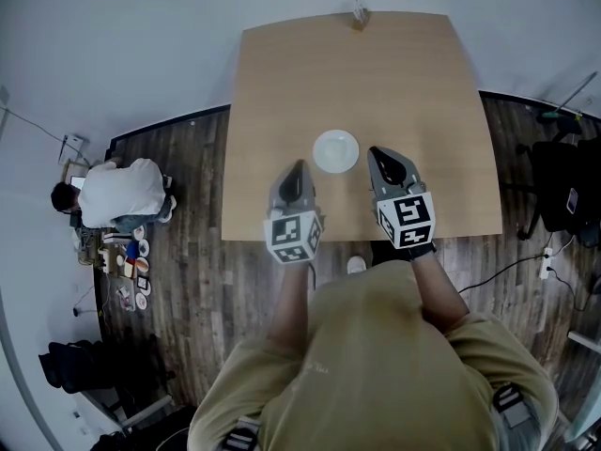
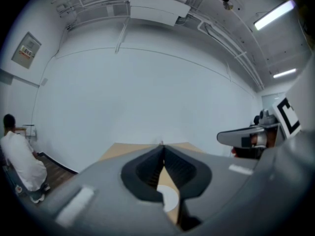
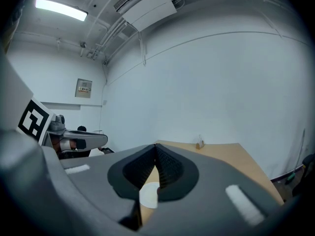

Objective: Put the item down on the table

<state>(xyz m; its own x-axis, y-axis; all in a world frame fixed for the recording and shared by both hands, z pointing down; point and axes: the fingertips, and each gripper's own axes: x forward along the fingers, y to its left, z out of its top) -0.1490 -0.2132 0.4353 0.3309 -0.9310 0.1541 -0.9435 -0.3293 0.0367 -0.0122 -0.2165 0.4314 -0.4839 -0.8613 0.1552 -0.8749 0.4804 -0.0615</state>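
A round white plate [image 1: 335, 150] lies flat on the wooden table [image 1: 394, 73], near the front edge. My left gripper [image 1: 298, 166] hovers just left of the plate, its jaws pressed together with nothing in them. My right gripper [image 1: 377, 152] hovers just right of the plate, also shut and empty. In the left gripper view the shut jaws meet at the tip [image 2: 162, 146] and a slice of the plate [image 2: 170, 198] shows below them. The right gripper view shows its jaws closed [image 3: 155, 146] with the plate [image 3: 148, 194] beneath them.
A small upright object [image 1: 359, 14] stands at the table's far edge, also seen in the right gripper view [image 3: 199, 144]. A person in a white shirt [image 1: 117, 193] sits on the floor at left beside several small items [image 1: 131, 269]. A dark chair [image 1: 563, 188] stands right of the table.
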